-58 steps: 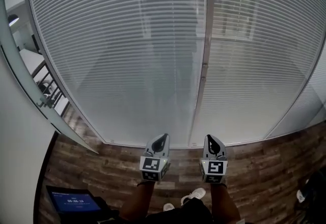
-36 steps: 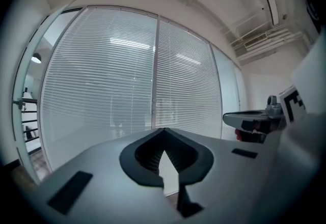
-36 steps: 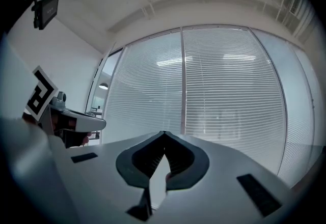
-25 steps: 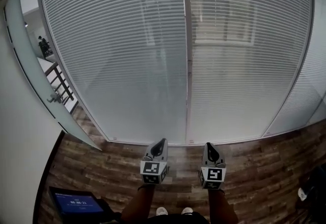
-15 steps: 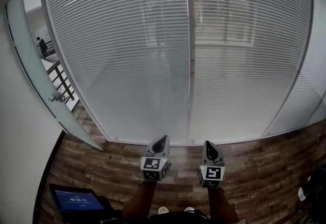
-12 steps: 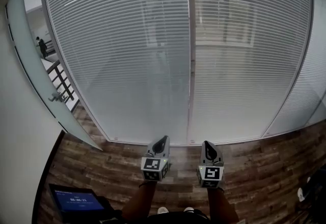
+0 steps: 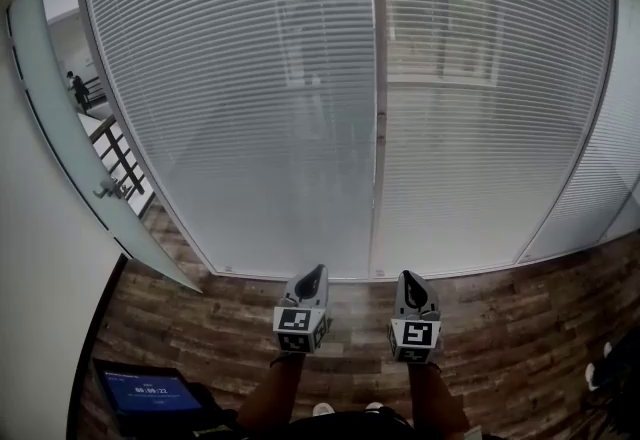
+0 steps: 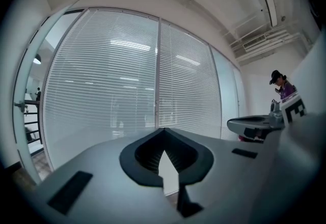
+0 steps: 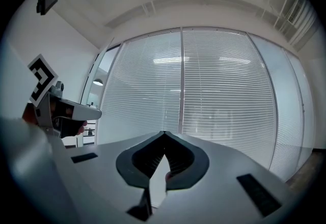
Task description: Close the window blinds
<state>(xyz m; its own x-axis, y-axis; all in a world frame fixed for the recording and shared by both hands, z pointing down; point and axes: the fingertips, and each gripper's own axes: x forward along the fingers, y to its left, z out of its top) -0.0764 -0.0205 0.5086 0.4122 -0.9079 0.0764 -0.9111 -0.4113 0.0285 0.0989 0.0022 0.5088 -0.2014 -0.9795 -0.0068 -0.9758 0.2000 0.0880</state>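
White slatted blinds (image 7: 250, 108) hang over two tall window panes, with a vertical frame post (image 7: 378, 78) between them. The slats are tilted enough that dim shapes show through. My left gripper (image 7: 316, 271) and right gripper (image 7: 408, 277) are held side by side low in the head view, pointing level at the bottom of the blinds and well short of them. In the left gripper view the left gripper (image 8: 162, 130) has its tips together with nothing between them. The right gripper (image 9: 164, 132) looks the same in its own view. No cord or wand shows near either gripper.
A glass door (image 7: 60, 128) with a handle (image 7: 104, 191) stands at the left. A lit tablet screen (image 7: 148, 393) lies at the lower left on the wood-plank floor (image 7: 520, 328). A person (image 8: 279, 83) stands off to the right in the left gripper view.
The head view has shifted a little, so the frame post sits slightly left of where it was at first. Both grippers stay shut and side by side; the blinds look the same.
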